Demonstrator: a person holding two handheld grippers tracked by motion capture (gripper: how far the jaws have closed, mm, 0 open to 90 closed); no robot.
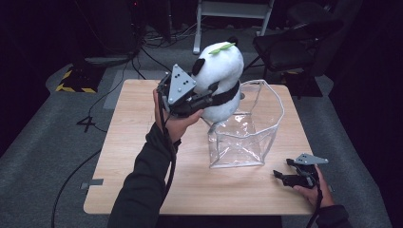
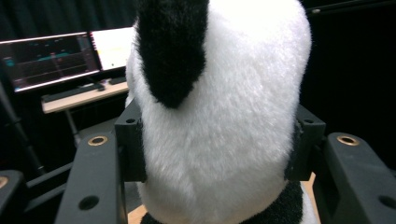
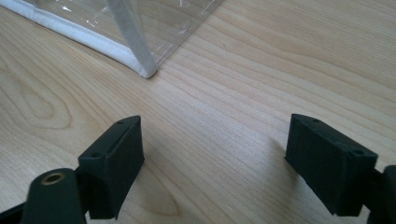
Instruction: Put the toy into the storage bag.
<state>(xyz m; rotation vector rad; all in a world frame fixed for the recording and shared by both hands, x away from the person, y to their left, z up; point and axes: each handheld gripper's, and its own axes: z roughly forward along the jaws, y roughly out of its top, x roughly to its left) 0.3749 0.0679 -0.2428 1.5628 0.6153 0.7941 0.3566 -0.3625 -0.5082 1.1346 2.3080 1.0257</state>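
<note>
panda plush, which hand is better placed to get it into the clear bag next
Left. The left gripper already clamps the panda plush above the clear bag, beside its open top. The right gripper rests open on the table, holding nothing.

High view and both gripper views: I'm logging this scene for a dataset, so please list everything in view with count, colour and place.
plush panda: 1, white and black with a green leaf on top, held above the table beside the bag's far left rim
clear bag: 1, transparent with white edging, standing open at the table's middle right
table: 1, light wood, centre
chair: 1, black, beyond the table's far right corner
monitors: 2, lit, on a desk behind the panda in the left gripper view
left gripper: 1, black, shut on the panda's body
right gripper: 1, black, open, low at the table's near right edge
</note>
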